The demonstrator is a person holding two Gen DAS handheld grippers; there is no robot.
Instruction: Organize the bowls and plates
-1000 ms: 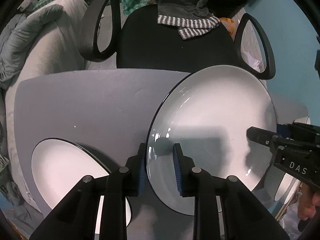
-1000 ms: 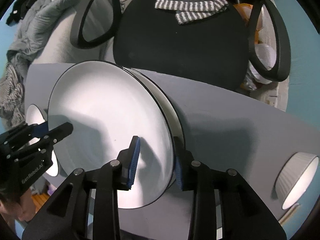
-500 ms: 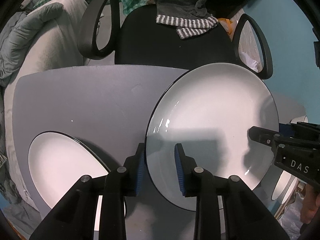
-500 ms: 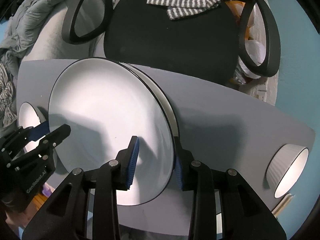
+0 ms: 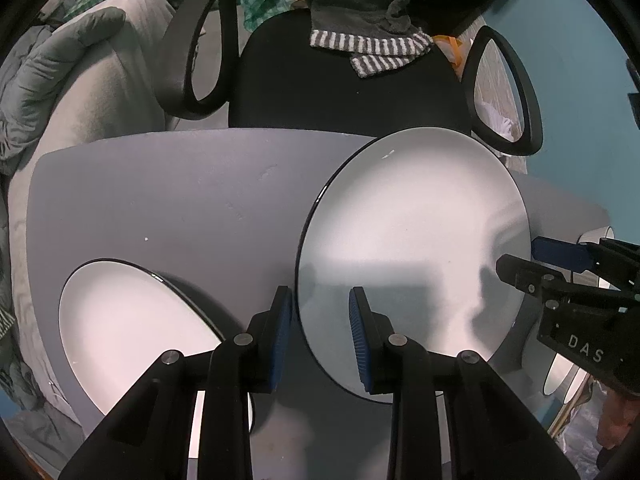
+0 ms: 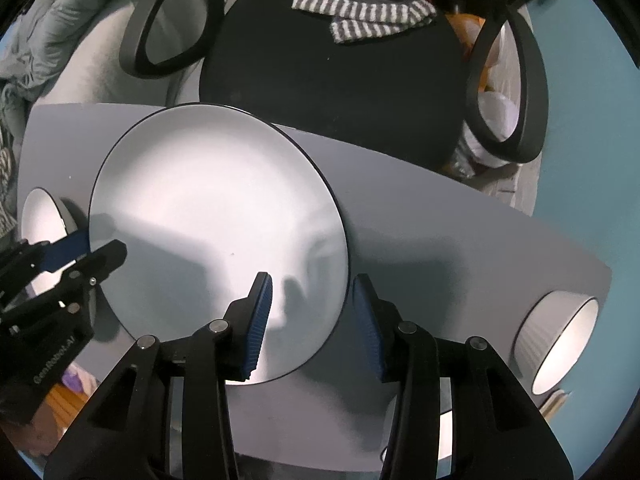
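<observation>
While the large white plate (image 5: 412, 248) rests flat on the grey table (image 5: 180, 192), both claws straddle its rim with a gap on either side of the edge. The left gripper (image 5: 320, 320) brackets the plate's near-left rim, fingers apart and gripping nothing. The right gripper (image 6: 312, 312) stands wide over the near-right rim. A second plate (image 5: 128, 328) lies left; a ribbed white bowl (image 6: 560, 344) sits far right.
</observation>
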